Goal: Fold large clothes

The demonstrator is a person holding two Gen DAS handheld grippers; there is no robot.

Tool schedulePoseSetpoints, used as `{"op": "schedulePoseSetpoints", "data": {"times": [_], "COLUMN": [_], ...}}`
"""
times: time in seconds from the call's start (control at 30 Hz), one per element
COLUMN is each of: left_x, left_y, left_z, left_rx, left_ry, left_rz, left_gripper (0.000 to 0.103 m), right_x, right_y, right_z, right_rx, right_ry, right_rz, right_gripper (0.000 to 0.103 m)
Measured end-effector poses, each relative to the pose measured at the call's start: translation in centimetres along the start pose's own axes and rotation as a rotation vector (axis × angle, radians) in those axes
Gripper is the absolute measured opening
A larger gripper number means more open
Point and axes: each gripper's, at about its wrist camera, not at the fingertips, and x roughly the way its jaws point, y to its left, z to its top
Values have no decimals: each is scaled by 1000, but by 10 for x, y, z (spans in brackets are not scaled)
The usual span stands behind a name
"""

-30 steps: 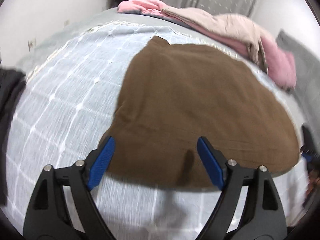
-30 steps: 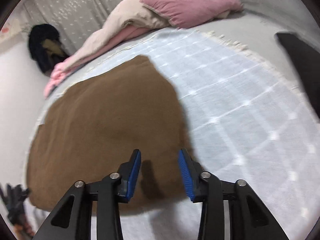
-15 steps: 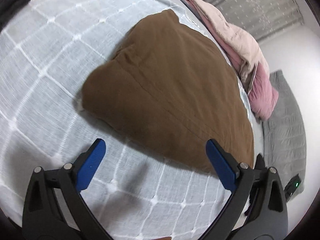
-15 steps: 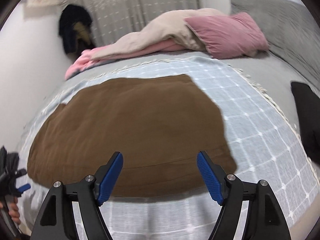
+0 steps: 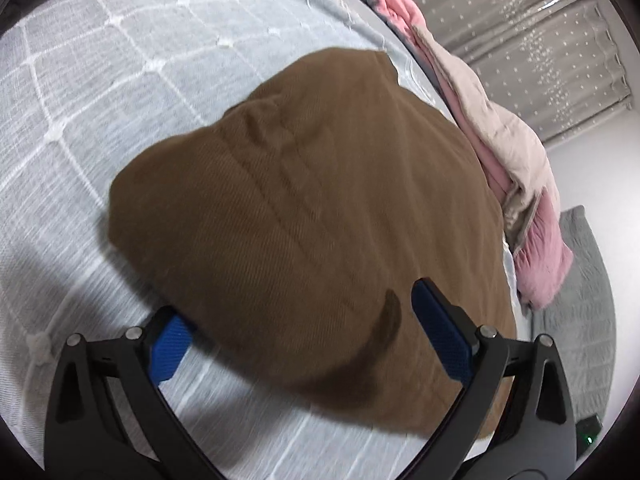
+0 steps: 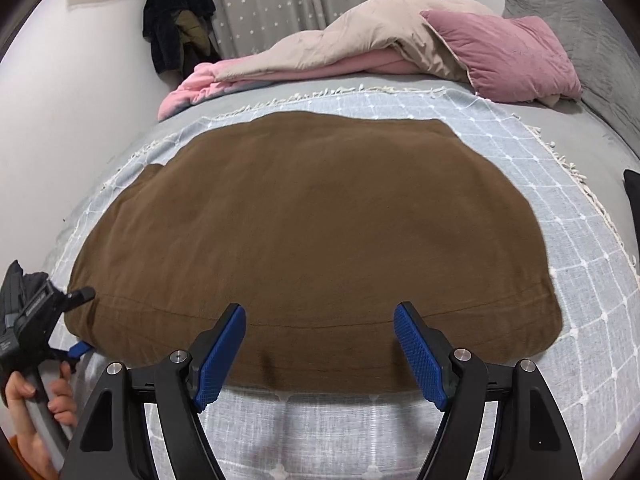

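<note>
A large brown garment (image 5: 312,184) lies folded flat on a light grey checked blanket (image 5: 100,92) on a bed. My left gripper (image 5: 298,304) is open wide and tilted at the garment's left end. One blue pad (image 5: 170,346) is over the blanket and the other over the cloth, with the cloth's edge between them. In the right wrist view the brown garment (image 6: 312,208) fills the middle. My right gripper (image 6: 320,308) hangs open over its near hem, holding nothing. The left gripper (image 6: 80,320), held by a hand (image 6: 36,404), straddles the left corner.
A pink and beige duvet (image 6: 360,44) and a pink pillow (image 6: 508,56) are piled along the far side. A grey pillow (image 6: 580,28) lies at the right and dark clothes (image 6: 176,24) hang by the curtain. The fringed blanket (image 6: 540,184) reaches past the garment on the right.
The right gripper slid left from the garment's right corner to the middle of the near hem and its jaws widened. The left gripper rolled, sank toward the left end and opened a little more.
</note>
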Motion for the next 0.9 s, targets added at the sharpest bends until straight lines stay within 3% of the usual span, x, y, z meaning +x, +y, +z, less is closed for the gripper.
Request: {"op": "schedulePoseSetpoints", "data": {"times": [0.2,0.43,0.5,0.6,0.7,0.9], "left_x": [10,11,11,0,-22,-61], "left_y": [-6,-2,-9,-23,-45,-118], "left_z": [4,7,10,10,11,-10], "left_rx": [-70,-90,-44,29,116,404], "left_ry": [-114,-178,-178,-216,-272,-335], "left_rz": [3,30,24,1,-80,-245], "left_gripper": [99,60,43,28,24,22], "right_x": [17,23,27,38,53,80], "right_y": [12,38,52,70,80,63], "right_z": [-2,-6,-8,-10,-12,-2], "right_rx": [-30,-59,-99,-164,-210,-93], "right_ry": [41,31,45,66,91,171], "right_rz": [18,89,112,111,79,191], "right_gripper": [78,78,77,77,77,78]}}
